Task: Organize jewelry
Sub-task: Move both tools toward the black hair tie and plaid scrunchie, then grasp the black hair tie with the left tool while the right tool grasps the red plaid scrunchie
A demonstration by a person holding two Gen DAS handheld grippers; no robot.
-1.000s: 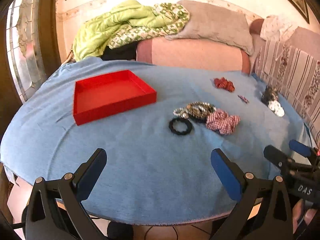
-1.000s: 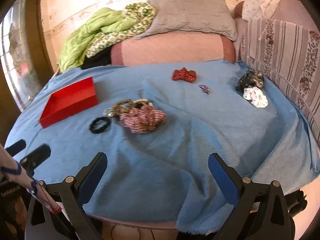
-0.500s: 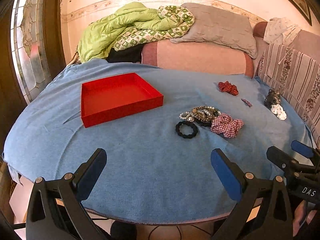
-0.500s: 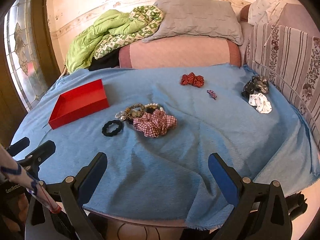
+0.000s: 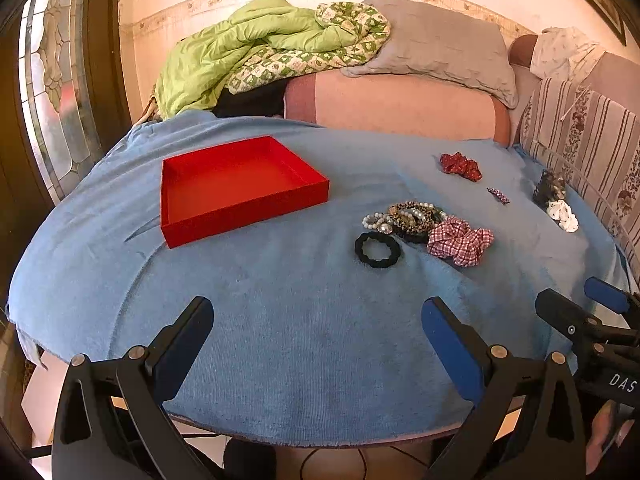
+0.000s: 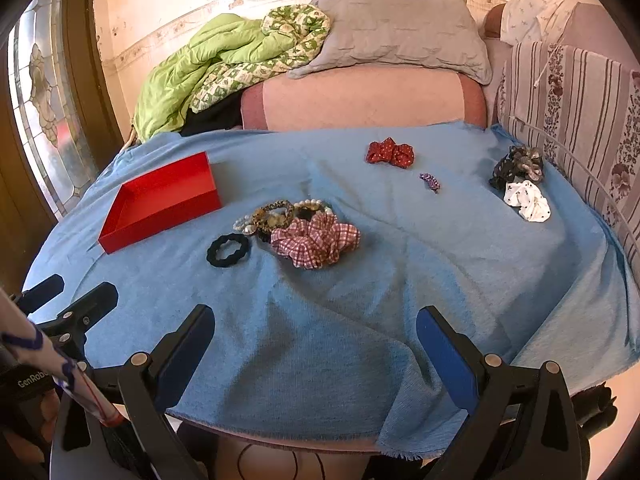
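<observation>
A round table under a blue cloth [image 5: 280,320] fills the foreground, with a sofa [image 5: 392,108] heaped with a green quilt [image 5: 240,52] behind it. The left gripper [image 5: 318,332] hangs over the near edge, jaws spread wide and empty; the right gripper [image 6: 316,336] beside it is likewise agape, holding nothing. Ahead of the left gripper lies a black hair tie [image 5: 377,249], touching a pile of bracelets [image 5: 404,216] and a checked scrunchie [image 5: 460,240]. Farther left of these sits the red tray [image 5: 244,216]. Beyond, to the right, lie a red scrunchie [image 6: 390,153], a small purple clip [image 6: 430,181], and dark and white scrunchies [image 6: 520,184].
</observation>
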